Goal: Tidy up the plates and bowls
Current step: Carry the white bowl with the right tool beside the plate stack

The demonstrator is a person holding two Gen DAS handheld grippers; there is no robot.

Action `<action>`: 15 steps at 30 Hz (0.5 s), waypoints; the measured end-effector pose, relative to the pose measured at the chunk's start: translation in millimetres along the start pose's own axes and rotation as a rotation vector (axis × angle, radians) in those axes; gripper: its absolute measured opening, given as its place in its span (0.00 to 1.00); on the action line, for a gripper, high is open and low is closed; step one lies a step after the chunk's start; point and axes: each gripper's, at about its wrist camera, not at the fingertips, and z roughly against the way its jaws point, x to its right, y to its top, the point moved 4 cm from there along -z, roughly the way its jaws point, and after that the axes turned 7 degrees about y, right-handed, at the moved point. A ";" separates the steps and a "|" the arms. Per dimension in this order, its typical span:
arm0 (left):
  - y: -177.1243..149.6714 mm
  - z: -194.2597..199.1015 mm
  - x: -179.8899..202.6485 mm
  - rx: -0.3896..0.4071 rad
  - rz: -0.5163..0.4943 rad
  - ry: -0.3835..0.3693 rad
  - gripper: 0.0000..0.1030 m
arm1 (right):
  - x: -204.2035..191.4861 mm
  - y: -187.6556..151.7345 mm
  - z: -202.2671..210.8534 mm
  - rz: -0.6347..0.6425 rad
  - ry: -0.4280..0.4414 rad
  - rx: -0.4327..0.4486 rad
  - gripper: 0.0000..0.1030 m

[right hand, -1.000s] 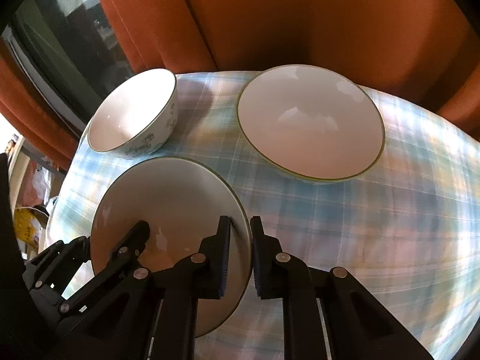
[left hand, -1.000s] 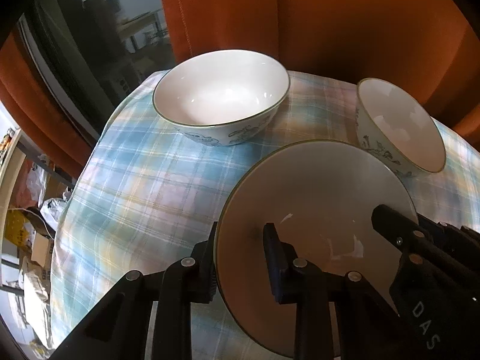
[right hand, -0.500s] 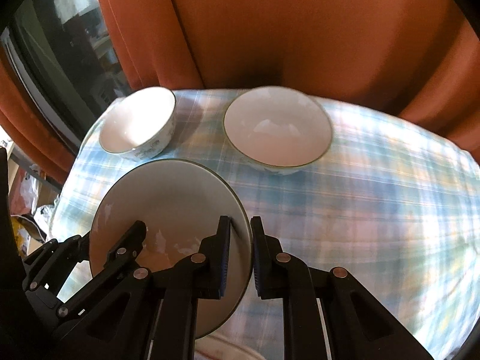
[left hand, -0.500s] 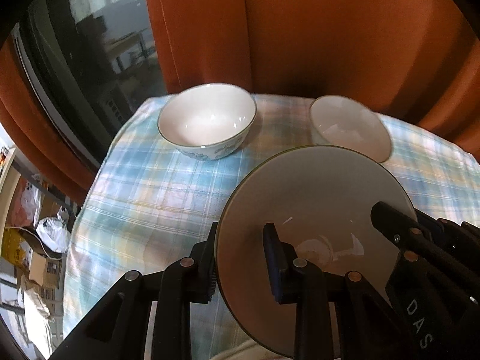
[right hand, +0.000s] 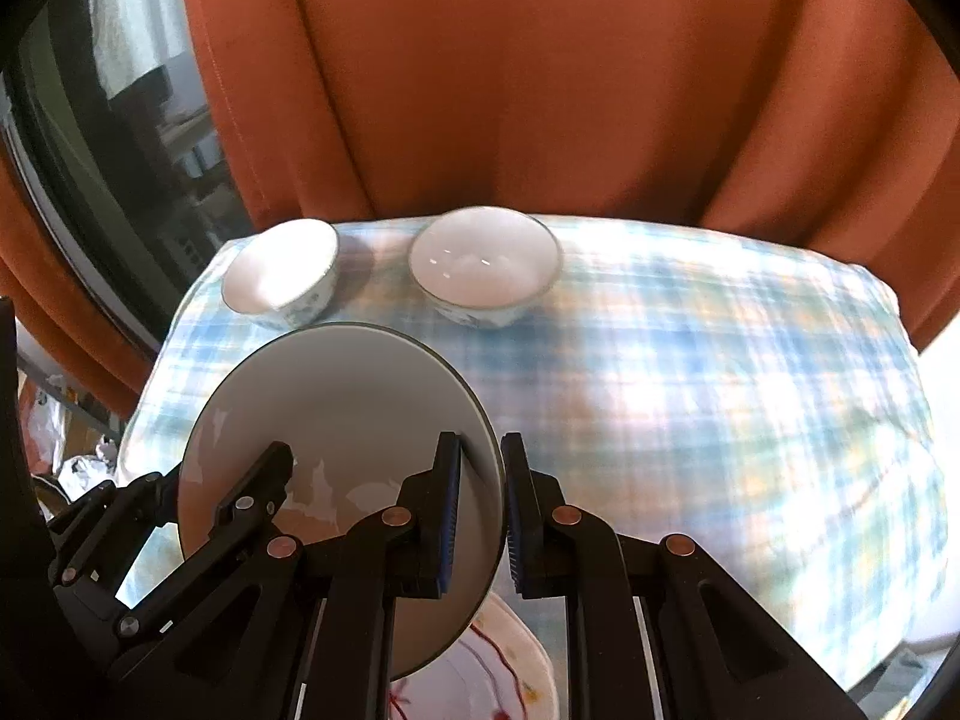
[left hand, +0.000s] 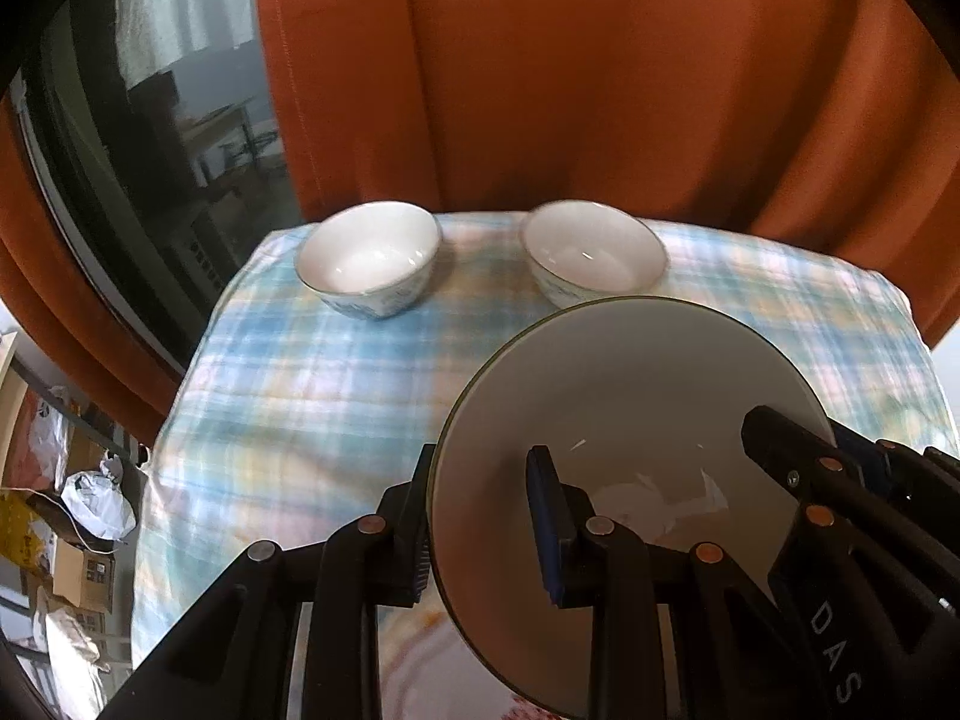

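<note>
Both grippers hold one white plate with a dark rim (left hand: 636, 420) above the near part of the checked tablecloth (left hand: 312, 396). My left gripper (left hand: 480, 516) is shut on the plate's left edge. My right gripper (right hand: 480, 498) is shut on the right edge of the same plate (right hand: 342, 408). Two white bowls with blue patterns stand at the far edge: a small bowl (left hand: 369, 258) on the left and a wider bowl (left hand: 591, 255) to its right. They also show in the right wrist view, the small bowl (right hand: 279, 273) and the wider bowl (right hand: 486, 264).
Another white plate with a red pattern (right hand: 480, 678) lies under the held plate at the near edge. An orange curtain (left hand: 600, 72) hangs behind the table. A dark window (left hand: 156, 138) is at the left. Boxes and bags (left hand: 72, 534) lie on the floor at the left.
Both grippers have pulled back and up with the plate. The two bowls now look smaller and farther away. The patterned plate has come into view underneath.
</note>
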 end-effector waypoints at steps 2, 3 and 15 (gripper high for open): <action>-7.4 6.6 8.7 -0.001 -0.015 -0.004 0.25 | 7.7 -8.2 5.6 -0.013 -0.007 -0.001 0.16; -11.0 10.1 12.9 0.001 -0.021 -0.003 0.25 | 13.0 -13.5 9.7 -0.021 -0.008 -0.002 0.16; -55.9 29.8 79.5 -0.037 -0.058 0.027 0.25 | 76.5 -64.0 35.1 -0.047 0.013 -0.021 0.16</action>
